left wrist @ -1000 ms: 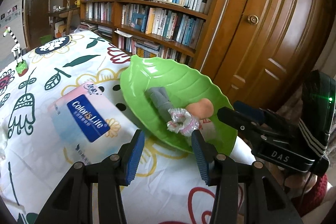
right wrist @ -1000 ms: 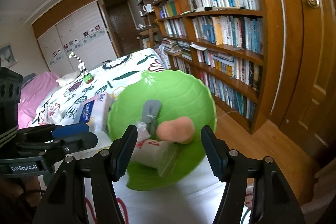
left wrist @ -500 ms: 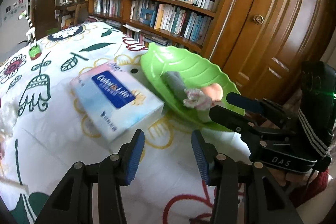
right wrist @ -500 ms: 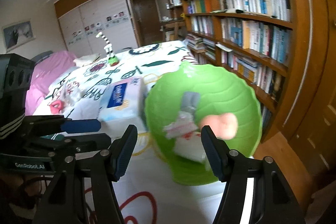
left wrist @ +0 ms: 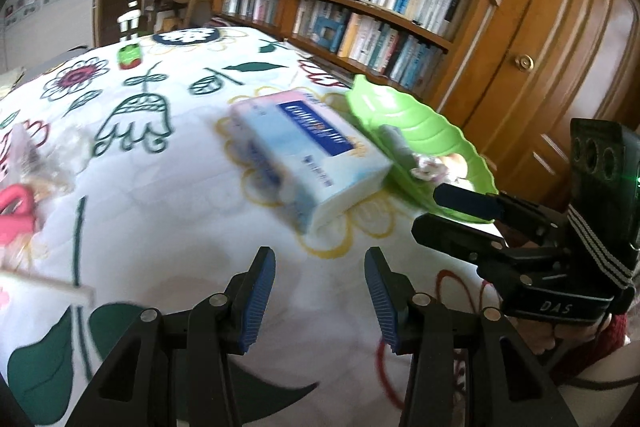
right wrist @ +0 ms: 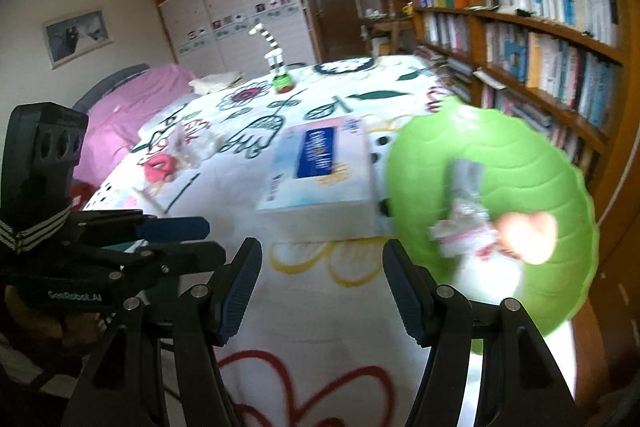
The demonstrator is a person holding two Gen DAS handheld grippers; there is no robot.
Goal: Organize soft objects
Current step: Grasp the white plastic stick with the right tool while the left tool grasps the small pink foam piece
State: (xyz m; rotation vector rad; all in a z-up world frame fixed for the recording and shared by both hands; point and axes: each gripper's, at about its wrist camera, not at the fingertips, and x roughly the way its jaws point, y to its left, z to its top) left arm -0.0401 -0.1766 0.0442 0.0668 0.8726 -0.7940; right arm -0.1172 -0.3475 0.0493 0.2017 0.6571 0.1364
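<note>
Bed (left wrist: 192, 235) carries everything. Green leaf tray (right wrist: 532, 163) at its edge already holds three soft bits. Tissue pack (left wrist: 312, 151) lies touching the tray. Pink item (right wrist: 160, 167) sits far side, likely next. Left claw (left wrist: 320, 297) and right claw (right wrist: 320, 287) both spread, empty. Approach low, pinch mid-body.

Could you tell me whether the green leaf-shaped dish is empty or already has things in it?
Not empty. The green leaf-shaped dish holds a grey item, a crinkly wrapped bundle and a peach-coloured soft piece.
</note>
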